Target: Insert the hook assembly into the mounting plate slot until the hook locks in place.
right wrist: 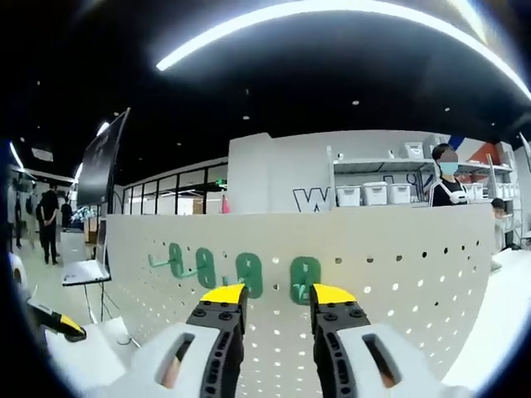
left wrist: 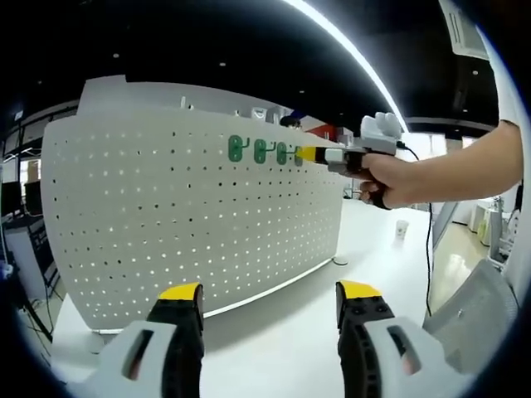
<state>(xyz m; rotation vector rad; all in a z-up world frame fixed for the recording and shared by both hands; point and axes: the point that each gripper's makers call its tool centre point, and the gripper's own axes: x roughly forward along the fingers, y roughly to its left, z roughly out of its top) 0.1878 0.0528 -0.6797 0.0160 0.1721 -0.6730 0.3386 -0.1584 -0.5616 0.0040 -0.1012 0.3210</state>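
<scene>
jaws of my left gripper [left wrist: 270, 292] stand wide apart, yellow-tipped, with nothing between them, hovering over the white tabletop [left wrist: 365, 249] well short of the board. ahead of them stands the white perforated pegboard mounting plate [left wrist: 166, 207], upright on the table and curving away to the right in the left gripper view. near its upper edge sit green plastic hook assemblies in a row [left wrist: 265, 151], seated against the plate. my right gripper [left wrist: 319, 154] comes in from the right of that view, held in my hand [left wrist: 390, 178], its yellow tip up against the last green hook in the row.

in the right gripper view, my right gripper [right wrist: 276, 294] shows its jaws parted with a moderate gap, close to the pegboard face [right wrist: 398, 257]. the nearest green hook [right wrist: 304, 278] lies in the gap just above the tips; i cannot tell whether the jaws touch it. further green hooks [right wrist: 203, 267] line up to the left along the same row. at the lower left edge a yellow tip of my left gripper [right wrist: 62, 326] shows.

beyond the plate: white storage shelving with bins [right wrist: 373, 192], a person standing behind the board [right wrist: 448, 184], and people at far left [right wrist: 46, 220].
</scene>
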